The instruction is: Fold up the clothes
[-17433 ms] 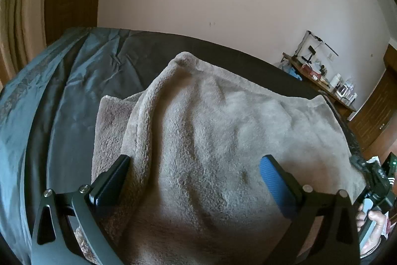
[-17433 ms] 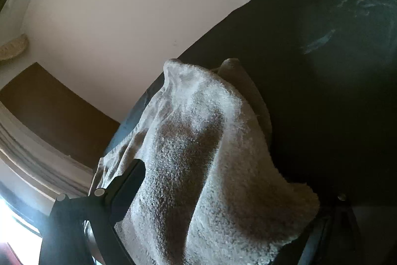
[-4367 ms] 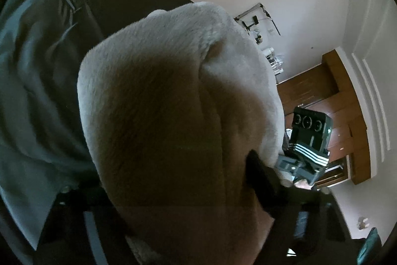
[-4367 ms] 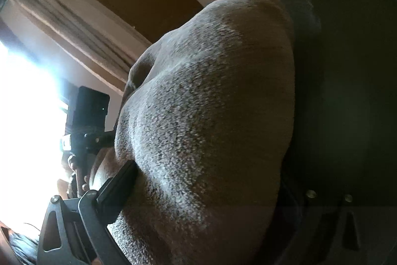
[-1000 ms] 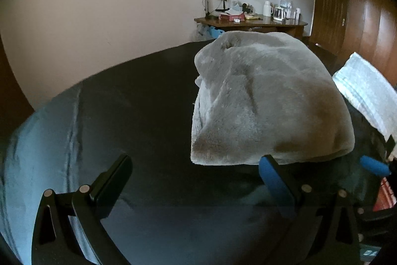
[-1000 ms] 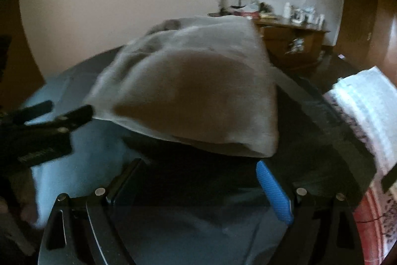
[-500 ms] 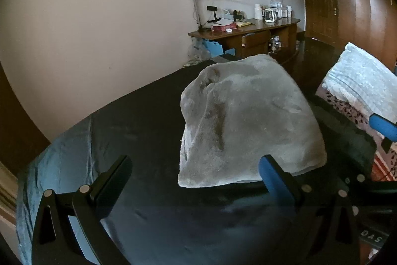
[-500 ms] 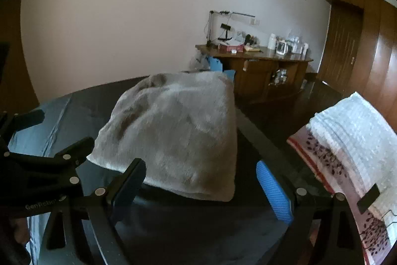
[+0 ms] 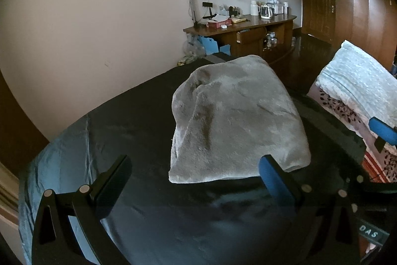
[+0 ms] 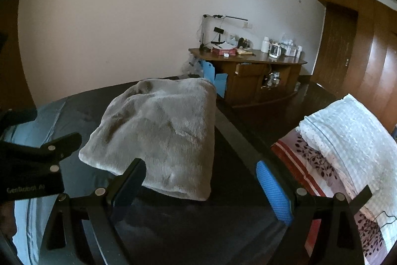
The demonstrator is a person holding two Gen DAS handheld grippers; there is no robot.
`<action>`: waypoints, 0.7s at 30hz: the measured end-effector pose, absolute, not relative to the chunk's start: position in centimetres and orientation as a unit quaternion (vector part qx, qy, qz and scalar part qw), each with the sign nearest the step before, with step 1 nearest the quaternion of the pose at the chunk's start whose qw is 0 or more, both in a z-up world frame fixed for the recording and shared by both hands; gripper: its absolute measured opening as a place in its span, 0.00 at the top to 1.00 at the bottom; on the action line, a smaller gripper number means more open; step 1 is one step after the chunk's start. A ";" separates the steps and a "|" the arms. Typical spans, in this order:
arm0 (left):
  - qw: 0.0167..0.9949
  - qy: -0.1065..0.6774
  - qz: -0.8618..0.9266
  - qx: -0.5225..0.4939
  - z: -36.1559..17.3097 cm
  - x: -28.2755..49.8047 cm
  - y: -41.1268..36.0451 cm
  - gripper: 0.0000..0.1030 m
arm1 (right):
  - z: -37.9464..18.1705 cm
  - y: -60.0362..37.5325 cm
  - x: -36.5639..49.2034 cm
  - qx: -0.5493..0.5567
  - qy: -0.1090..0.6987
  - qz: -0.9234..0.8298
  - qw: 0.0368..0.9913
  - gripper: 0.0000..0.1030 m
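A folded grey plush fleece garment (image 9: 235, 123) is seen lying on the dark sheet-covered bed (image 9: 139, 121); the left gripper (image 9: 193, 174) is held just short of it, jaws spread wide and empty; the right gripper (image 10: 201, 178) is likewise parted, nothing grasped; a white textured blanket (image 10: 347, 131) is stacked well apart.

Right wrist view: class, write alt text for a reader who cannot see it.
A folded grey fleece garment lies on a dark bed, beyond the open, empty right gripper. A white quilt is at right, and a wooden desk stands against the wall.
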State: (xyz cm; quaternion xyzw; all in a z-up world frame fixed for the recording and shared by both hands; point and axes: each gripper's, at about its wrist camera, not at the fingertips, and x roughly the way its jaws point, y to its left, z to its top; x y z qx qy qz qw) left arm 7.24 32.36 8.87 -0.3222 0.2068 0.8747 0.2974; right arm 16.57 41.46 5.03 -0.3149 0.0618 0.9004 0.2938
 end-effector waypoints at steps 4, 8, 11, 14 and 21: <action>0.299 0.205 0.871 -0.333 8.6 7.1 32.3 0.01 | 4.9 41.1 16.8 -0.320 0.059 0.901 0.287 0.10; 0.299 0.202 0.869 -0.339 8.4 6.9 32.2 0.01 | 4.7 40.9 16.6 -0.323 0.062 0.903 0.278 0.10; 0.300 0.202 0.869 -0.339 8.4 7.0 32.2 0.01 | 4.6 40.6 16.4 -0.325 0.061 0.904 0.272 0.10; 0.302 0.205 0.869 -0.334 8.4 7.1 32.3 0.01 | 4.4 40.5 16.1 -0.328 0.060 0.904 0.267 0.10; 0.299 0.206 0.881 -0.304 8.5 7.9 32.2 0.01 | 3.9 40.5 15.6 -0.335 0.058 0.903 0.263 0.10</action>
